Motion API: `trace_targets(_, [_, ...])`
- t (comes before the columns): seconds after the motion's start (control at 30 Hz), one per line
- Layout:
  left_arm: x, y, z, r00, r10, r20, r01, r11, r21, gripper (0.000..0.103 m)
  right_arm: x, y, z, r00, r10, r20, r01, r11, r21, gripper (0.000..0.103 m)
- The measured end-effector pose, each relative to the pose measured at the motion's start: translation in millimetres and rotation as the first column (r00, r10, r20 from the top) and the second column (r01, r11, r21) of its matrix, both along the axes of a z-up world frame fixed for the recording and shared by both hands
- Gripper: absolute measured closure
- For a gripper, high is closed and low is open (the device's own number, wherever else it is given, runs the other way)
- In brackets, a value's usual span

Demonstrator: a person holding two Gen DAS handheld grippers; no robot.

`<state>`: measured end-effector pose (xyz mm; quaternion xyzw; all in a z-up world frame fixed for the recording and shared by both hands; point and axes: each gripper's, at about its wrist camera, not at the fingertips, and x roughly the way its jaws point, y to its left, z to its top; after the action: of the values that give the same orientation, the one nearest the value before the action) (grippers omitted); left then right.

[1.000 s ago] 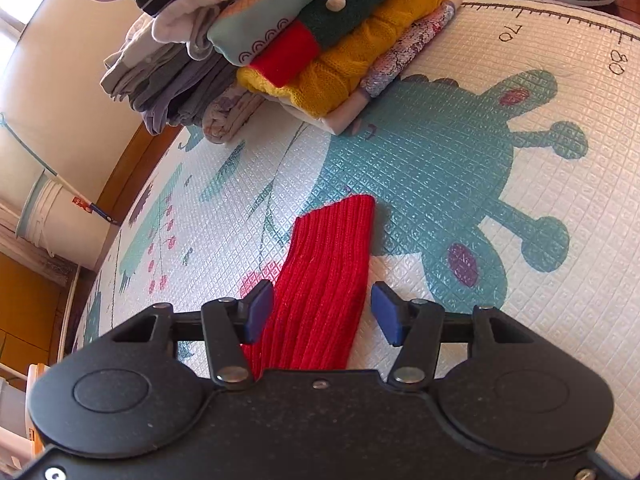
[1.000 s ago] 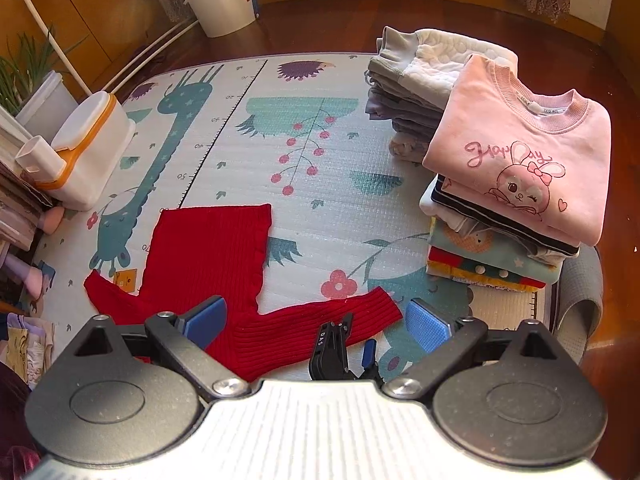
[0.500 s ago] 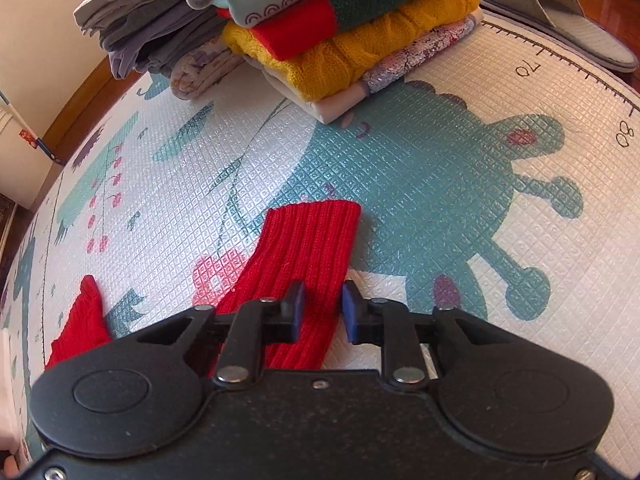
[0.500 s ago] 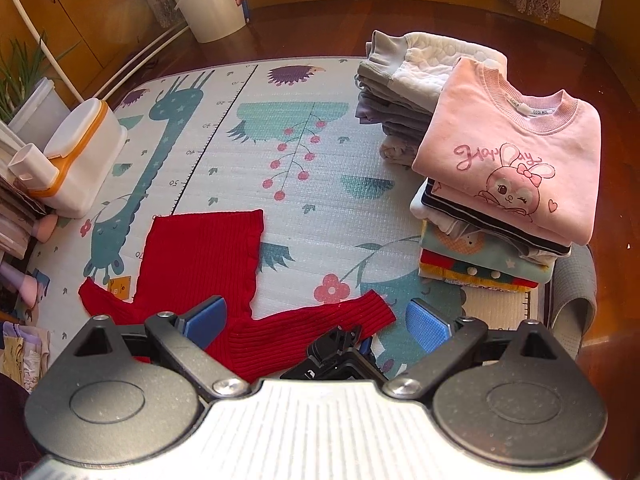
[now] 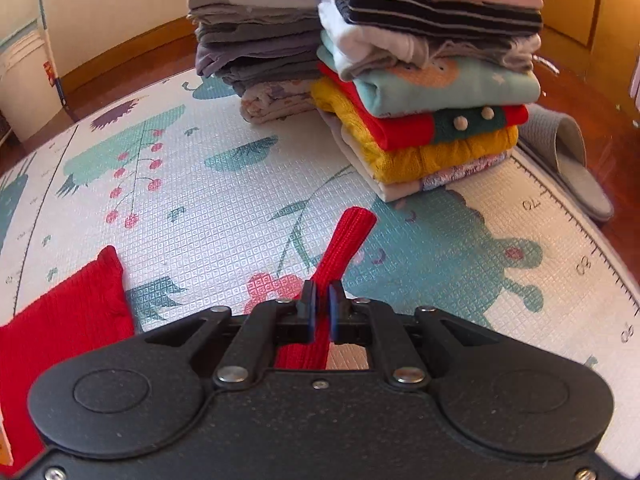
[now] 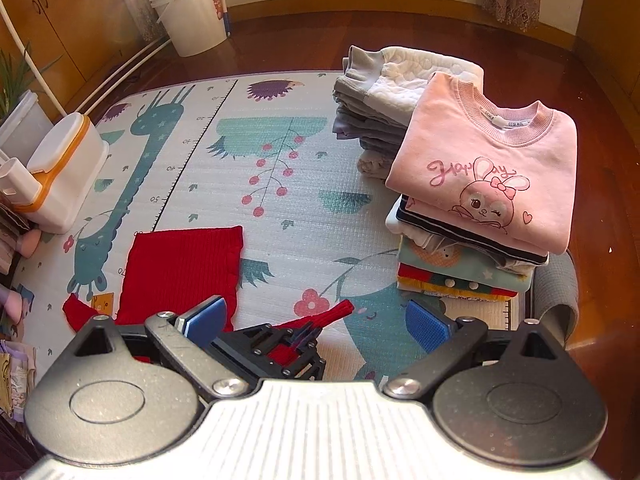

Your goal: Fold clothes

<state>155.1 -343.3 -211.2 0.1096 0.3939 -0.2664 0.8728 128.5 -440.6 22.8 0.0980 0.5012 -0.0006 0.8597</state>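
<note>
Lying on patterned play mat (image 6: 224, 184), wood floor (image 6: 400, 32): red ribbed sweater (image 6: 180, 264), sleeve (image 5: 344, 240) pinched in left claw (image 5: 322, 304); right claw (image 6: 316, 320) agape.

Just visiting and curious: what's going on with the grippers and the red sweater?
Left gripper shut on red sweater sleeve, lifting it. Right gripper open, empty. Folded stacks stand clear to the side.
</note>
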Motion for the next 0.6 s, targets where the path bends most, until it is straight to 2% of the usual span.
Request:
trace_targets(0.07, [11.9,30.6,15.9,0.997,0.067,-0.045,-0.073,0.989,-0.126,0.099,0.4,3.2,-0.2,1.000,0.016,0.000,-0.016,1.000,-0.008,0.008])
trace_targets(0.17, [22.4,73.4,35.5,0.986,0.139,-0.089,-0.156,0.958,-0.241,0.099,2.5,12.3,2.5,0.999,0.032,0.007,-0.032,0.999,-0.027,0.008])
trace_targets(0.27, [24.7,112.2,49.2,0.975,0.197,-0.103,-0.219,0.930,-0.295,0.099,5.2,23.2,4.4,0.999,0.049,0.014,-0.049,0.998,-0.049,0.008])
trace_targets(0.4, [21.6,165.5,54.5,0.949,0.287,-0.128,-0.313,0.893,-0.324,0.100,10.0,44.0,0.5,0.996,0.091,-0.001,-0.091,0.993,-0.079,0.008])
trace_targets(0.5, [13.6,211.6,44.7,0.910,0.371,-0.184,-0.414,0.841,-0.349,0.100,12.6,61.0,-2.0,0.992,0.125,-0.011,-0.125,0.985,-0.117,0.008])
trace_targets(0.6, [0.3,256.4,22.4,0.856,0.448,-0.259,-0.516,0.783,-0.348,0.100,15.0,77.3,-1.7,0.988,0.154,-0.012,-0.154,0.979,-0.131,0.008])
